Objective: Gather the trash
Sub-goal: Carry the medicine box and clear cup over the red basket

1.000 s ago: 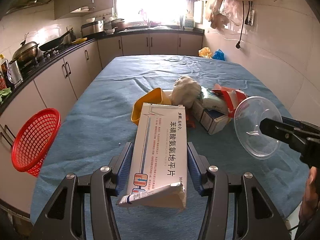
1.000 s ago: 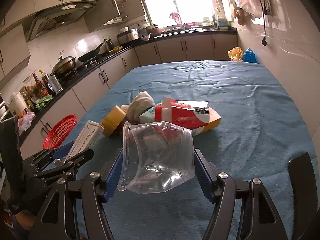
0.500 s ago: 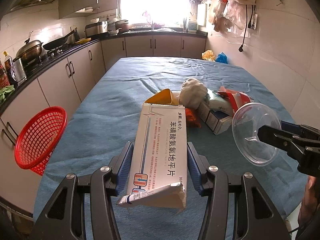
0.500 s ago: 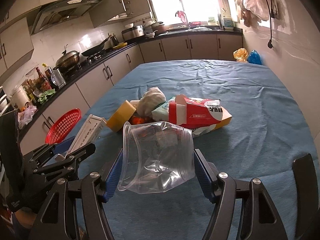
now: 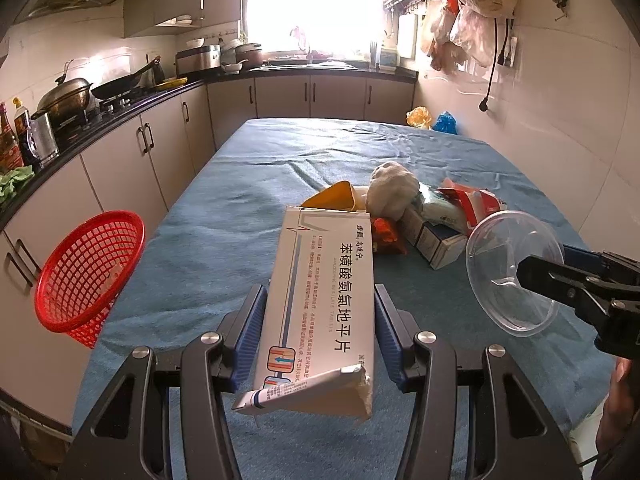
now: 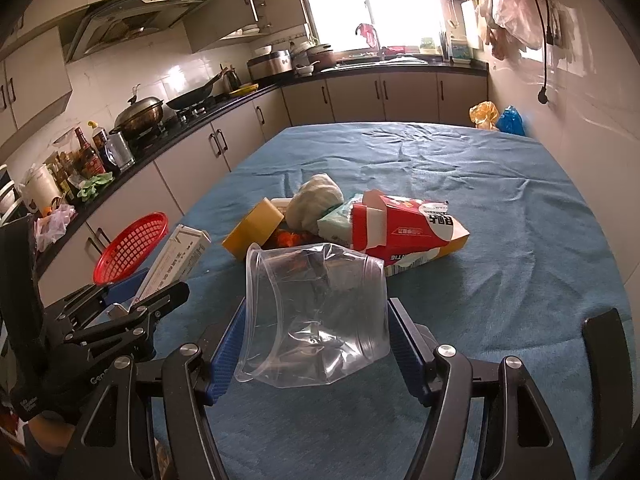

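Note:
My left gripper (image 5: 318, 316) is shut on a white medicine box (image 5: 324, 300) with blue print and holds it above the blue table. My right gripper (image 6: 314, 334) is shut on a crushed clear plastic cup (image 6: 316, 312); the cup also shows in the left wrist view (image 5: 516, 272). A pile of trash lies mid-table: a yellow box (image 6: 252, 230), a grey-white wad (image 6: 316, 200), a red carton (image 6: 408, 224). A red mesh basket (image 5: 88, 272) sits at the table's left edge.
The table has a blue cloth (image 6: 500, 200). Kitchen counters with pots and bottles (image 6: 140, 116) run along the left and back. A white wall (image 6: 580, 120) stands close on the right. Plastic bags (image 6: 496, 116) lie beyond the table's far end.
Both grippers have lifted and tilted slightly with their loads still held; the basket and trash pile appear a little lower and nearer in view.

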Motion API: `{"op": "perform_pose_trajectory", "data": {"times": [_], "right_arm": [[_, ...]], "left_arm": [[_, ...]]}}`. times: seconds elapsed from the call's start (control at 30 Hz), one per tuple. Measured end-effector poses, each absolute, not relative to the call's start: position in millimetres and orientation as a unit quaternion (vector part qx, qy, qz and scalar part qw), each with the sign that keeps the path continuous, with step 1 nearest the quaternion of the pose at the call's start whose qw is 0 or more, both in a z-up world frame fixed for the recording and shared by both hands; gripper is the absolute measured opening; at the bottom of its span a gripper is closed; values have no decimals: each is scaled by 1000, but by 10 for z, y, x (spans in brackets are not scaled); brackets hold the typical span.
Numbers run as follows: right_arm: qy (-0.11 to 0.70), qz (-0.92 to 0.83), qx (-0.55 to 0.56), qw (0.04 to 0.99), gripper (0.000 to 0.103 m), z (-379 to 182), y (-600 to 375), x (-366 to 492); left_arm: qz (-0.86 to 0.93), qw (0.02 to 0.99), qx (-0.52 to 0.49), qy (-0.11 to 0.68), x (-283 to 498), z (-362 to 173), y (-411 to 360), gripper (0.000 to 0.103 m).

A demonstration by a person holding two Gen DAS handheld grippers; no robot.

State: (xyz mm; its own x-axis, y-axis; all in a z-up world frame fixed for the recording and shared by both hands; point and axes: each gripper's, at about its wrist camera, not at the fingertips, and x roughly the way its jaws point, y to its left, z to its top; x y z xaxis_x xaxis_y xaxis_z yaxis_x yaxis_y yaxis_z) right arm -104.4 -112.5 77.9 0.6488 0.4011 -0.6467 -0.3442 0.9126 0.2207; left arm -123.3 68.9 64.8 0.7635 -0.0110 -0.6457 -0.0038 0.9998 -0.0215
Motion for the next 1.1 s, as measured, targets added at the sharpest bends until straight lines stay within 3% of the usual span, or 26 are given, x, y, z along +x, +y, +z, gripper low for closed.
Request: {"op": "perform_pose_trajectory", "data": {"times": [0.77, 1.1], "right_arm": [[326, 211, 17, 921, 72, 1131, -1047, -1541], [361, 244, 22, 900, 72, 1110, -789, -1289]], "left_arm": [[14, 953, -20, 301, -1631, 973, 846, 51], [58, 951, -53, 298, -1613, 984, 1341, 51]]}}
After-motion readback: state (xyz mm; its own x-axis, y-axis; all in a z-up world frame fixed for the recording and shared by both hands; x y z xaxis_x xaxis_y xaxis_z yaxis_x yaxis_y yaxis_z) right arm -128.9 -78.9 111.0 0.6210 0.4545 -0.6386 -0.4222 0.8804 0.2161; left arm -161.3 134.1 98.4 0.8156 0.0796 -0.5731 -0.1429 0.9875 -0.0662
